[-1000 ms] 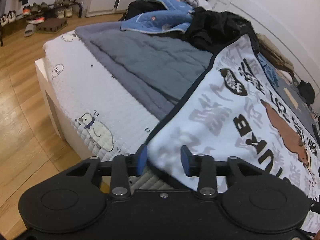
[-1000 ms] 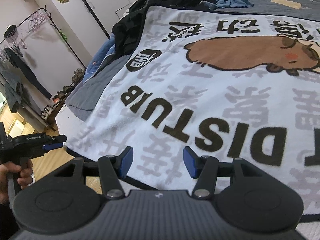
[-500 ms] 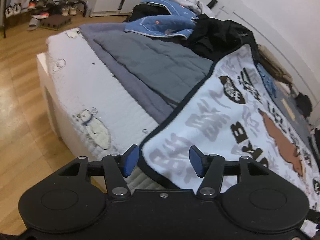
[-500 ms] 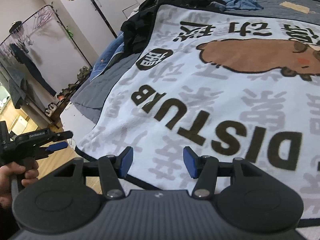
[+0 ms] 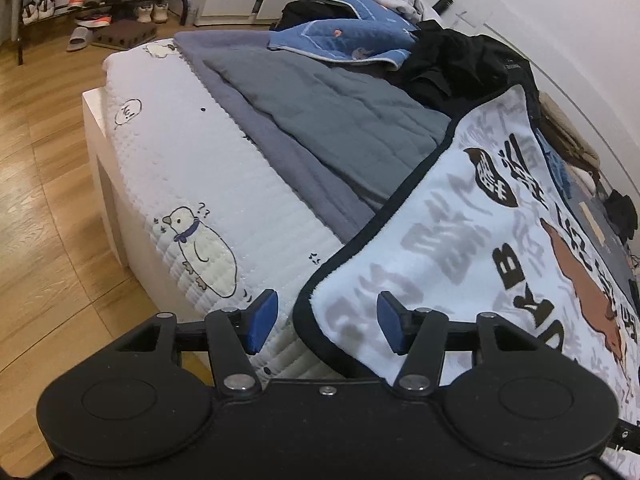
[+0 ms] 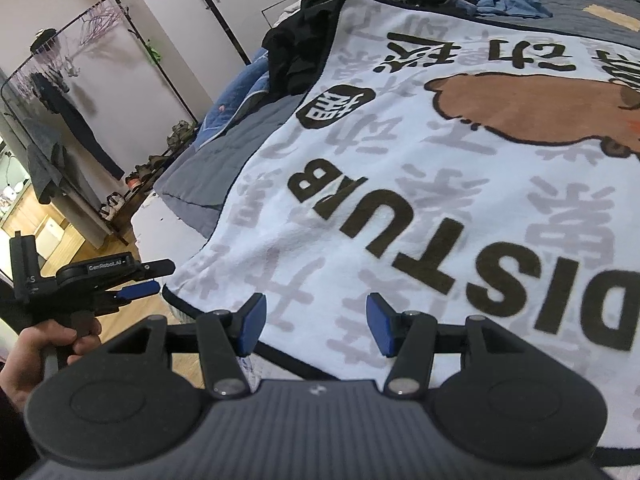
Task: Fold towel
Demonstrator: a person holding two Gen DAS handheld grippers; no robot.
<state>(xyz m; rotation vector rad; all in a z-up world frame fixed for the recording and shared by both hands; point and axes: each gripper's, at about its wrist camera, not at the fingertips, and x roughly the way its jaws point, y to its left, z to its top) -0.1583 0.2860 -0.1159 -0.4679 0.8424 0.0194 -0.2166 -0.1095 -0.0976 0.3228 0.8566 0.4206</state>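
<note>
A: Nearest, what do the tongs do?
B: The left gripper [image 5: 324,322] has just been opening, the towel [image 5: 440,256] corner between its spread pads, unpinched; the right gripper [image 6: 314,324] gapes over the hem.
A: Beyond?
B: The towel lies flat across the bed [image 5: 192,152].

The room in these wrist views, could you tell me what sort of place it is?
Most likely a home bedroom: a white quilted mattress piled with bedding, a low metal shoe rack by the wall, and a black metal clothes rail with hanging garments.

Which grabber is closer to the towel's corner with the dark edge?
Left. The left gripper sits right at the towel corner, jaws open around it. The right gripper is further along the near edge.
</note>
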